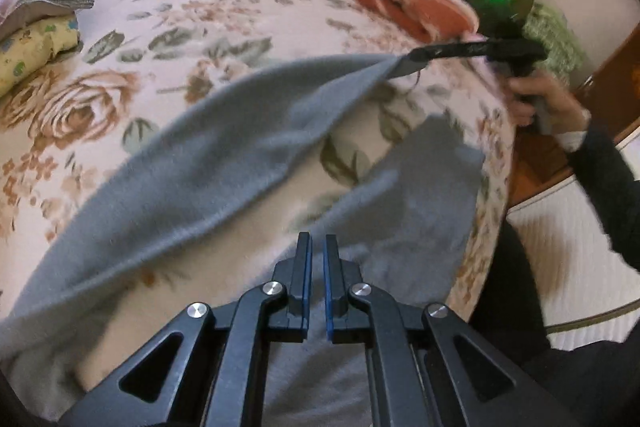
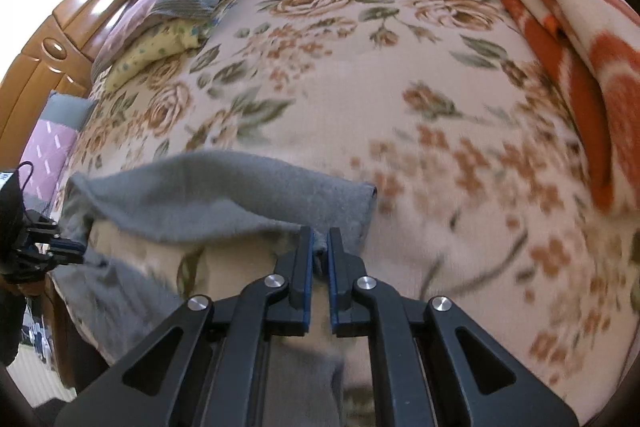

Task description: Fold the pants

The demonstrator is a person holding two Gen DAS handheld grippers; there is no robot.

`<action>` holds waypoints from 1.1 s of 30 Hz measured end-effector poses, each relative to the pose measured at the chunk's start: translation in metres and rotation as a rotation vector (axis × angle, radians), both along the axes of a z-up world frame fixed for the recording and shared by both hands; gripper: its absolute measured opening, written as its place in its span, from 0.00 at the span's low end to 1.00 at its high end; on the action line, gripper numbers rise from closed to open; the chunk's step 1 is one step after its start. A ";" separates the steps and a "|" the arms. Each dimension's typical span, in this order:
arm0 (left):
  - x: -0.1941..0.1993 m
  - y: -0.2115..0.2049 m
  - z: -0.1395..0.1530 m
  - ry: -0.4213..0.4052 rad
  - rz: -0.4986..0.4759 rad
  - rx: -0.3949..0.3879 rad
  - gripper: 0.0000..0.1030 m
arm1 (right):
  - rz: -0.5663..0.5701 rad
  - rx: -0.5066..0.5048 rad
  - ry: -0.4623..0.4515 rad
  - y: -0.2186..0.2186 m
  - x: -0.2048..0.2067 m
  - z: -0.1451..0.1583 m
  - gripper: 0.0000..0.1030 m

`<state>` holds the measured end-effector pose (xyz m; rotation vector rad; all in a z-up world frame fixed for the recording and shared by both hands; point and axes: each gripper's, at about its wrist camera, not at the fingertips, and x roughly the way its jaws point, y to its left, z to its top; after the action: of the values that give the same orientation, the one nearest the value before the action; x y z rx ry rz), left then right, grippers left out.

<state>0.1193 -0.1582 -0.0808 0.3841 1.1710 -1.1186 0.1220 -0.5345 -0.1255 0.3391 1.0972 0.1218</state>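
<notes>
Lying across the near part of a floral bed [image 2: 400,87], the grey pants [image 1: 224,163] hang lifted between both grippers. On the left, pillows [image 1: 36,23] are stacked. The left gripper [image 1: 317,247] is clamped on grey cloth at one corner; the right gripper [image 2: 320,243] pinches another edge. An orange blanket [image 2: 580,47] lies folded at right.

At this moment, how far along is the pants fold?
Early. Done: both tools have gripped the grey pants. In hand: the left tool and right tool are shut on cloth, lifting a stretch of it off the floral bedspread. Left: no finished fold shows; the lifted cloth must be laid over and flattened.
</notes>
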 end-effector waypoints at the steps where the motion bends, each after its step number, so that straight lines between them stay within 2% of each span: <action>1: -0.005 -0.002 -0.002 -0.042 0.004 0.028 0.04 | -0.001 0.001 -0.003 0.002 -0.009 0.001 0.07; 5: -0.007 -0.013 -0.014 -0.236 0.001 0.136 0.11 | 0.007 0.014 -0.013 0.008 -0.028 0.004 0.07; 7: -0.003 -0.020 -0.024 -0.316 -0.037 0.188 0.26 | 0.011 0.021 -0.014 0.009 -0.031 0.004 0.07; 9: 0.004 -0.027 -0.038 -0.362 -0.076 0.243 0.36 | 0.009 0.031 -0.010 0.009 -0.031 0.003 0.07; 12: 0.011 -0.034 -0.058 -0.448 -0.147 0.336 0.38 | 0.001 0.048 -0.003 0.007 -0.029 -0.001 0.07; 15: 0.021 -0.038 -0.069 -0.497 -0.192 0.381 0.44 | 0.004 0.057 0.001 0.006 -0.028 -0.003 0.07; 16: 0.025 -0.039 -0.073 -0.482 -0.206 0.391 0.41 | 0.005 0.059 0.002 0.005 -0.028 -0.004 0.07; 17: 0.030 -0.039 -0.078 -0.432 -0.227 0.391 0.36 | 0.004 0.063 0.002 0.004 -0.028 -0.004 0.07; 18: 0.032 -0.039 -0.079 -0.374 -0.232 0.373 0.20 | -0.002 0.065 0.002 0.002 -0.026 -0.005 0.07; 19: 0.037 -0.039 -0.079 -0.328 -0.220 0.355 0.10 | -0.008 0.068 0.001 0.001 -0.025 -0.006 0.07; 20: 0.041 -0.038 -0.076 -0.306 -0.202 0.333 0.06 | -0.013 0.070 -0.002 0.001 -0.025 -0.006 0.07; 24: 0.048 -0.023 -0.053 -0.210 -0.132 0.228 0.02 | -0.028 0.070 -0.024 -0.002 -0.026 0.000 0.07; 26: 0.041 -0.015 -0.039 -0.192 -0.122 0.197 0.02 | -0.033 0.061 -0.033 -0.003 -0.027 0.004 0.07; 30: 0.013 0.008 -0.002 -0.145 -0.096 0.118 0.02 | -0.028 0.050 -0.039 -0.005 -0.035 0.011 0.07; 33: -0.014 0.023 0.012 -0.136 -0.084 0.095 0.02 | -0.013 0.051 -0.033 -0.002 -0.044 0.011 0.07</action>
<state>0.1054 -0.1350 -0.0685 0.5786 1.0980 -1.0948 0.0781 -0.5366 -0.1145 0.3890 1.0605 0.1433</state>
